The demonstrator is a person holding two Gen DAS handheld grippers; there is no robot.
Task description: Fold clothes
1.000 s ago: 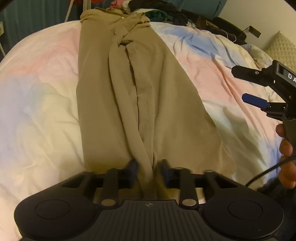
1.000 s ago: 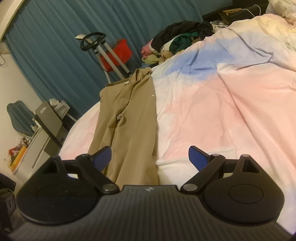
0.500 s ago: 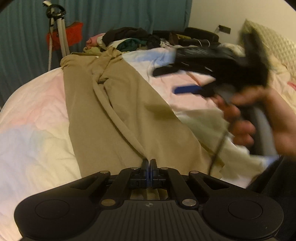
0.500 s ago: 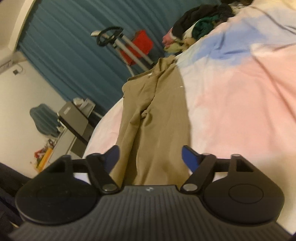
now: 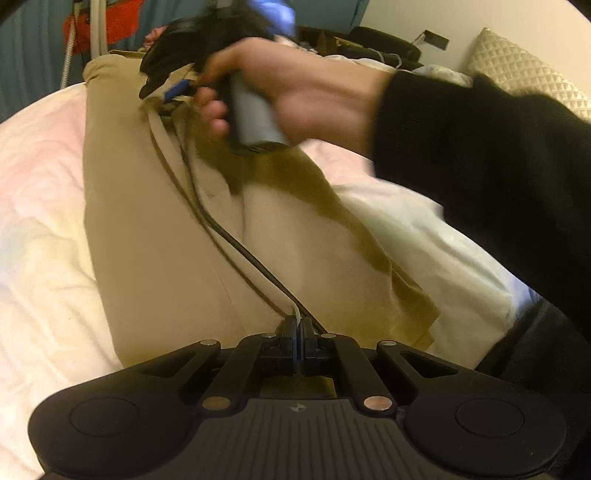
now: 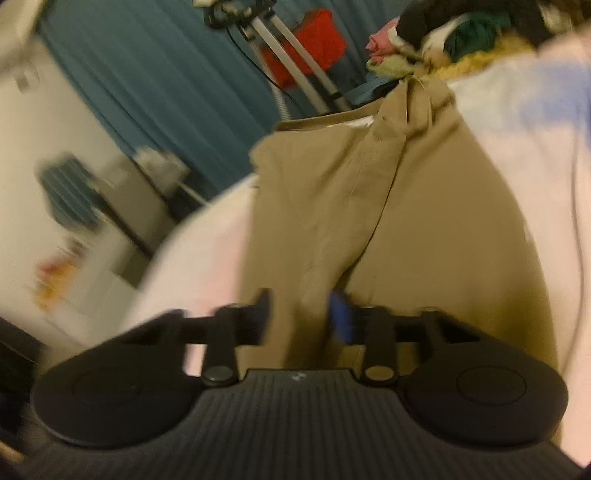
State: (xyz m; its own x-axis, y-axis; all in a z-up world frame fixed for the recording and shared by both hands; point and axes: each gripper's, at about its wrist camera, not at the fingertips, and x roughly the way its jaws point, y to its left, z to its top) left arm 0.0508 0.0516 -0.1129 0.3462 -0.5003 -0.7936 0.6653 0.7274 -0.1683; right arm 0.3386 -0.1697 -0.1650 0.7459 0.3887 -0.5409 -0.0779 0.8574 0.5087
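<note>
A: The khaki trousers (image 5: 155, 236) lay stretched lengthwise on the bed (image 5: 40, 206), hems at the near edge, waistband far off by the teal curtain (image 6: 155, 77).

B: And the left gripper (image 5: 297, 334)?

A: Pressed right together at the near end of the trousers, blue pads face to face. A fold of khaki ran up into the jaws, so it was pinching the fabric there. A dark cable (image 5: 236, 240) trailed over the cloth towards it.

B: What about the right gripper (image 6: 299, 314)?

A: Spread, with a clear gap between the two blue-tipped fingers. From its own camera a raised ridge of the trousers (image 6: 369, 221) sat right in that gap, but the fingers had not met on it. Heavily blurred, mind you.

B: From the left camera?

A: The right gripper (image 5: 184, 79) hung over the far part of the trousers, near the waistband, held by a hand (image 5: 295, 92) coming out of a black sleeve (image 5: 480, 177). Too smeared there to read its fingers.

B: Anything else in the room?

A: A heap of clothes (image 6: 461, 33) at the far edge of the bed, just past the waistband. A red thing on a metal stand (image 6: 306, 62) against the curtain. A quilted pillow (image 5: 517, 70) far right. The bedcover was pale, with pink and blue patches.
</note>
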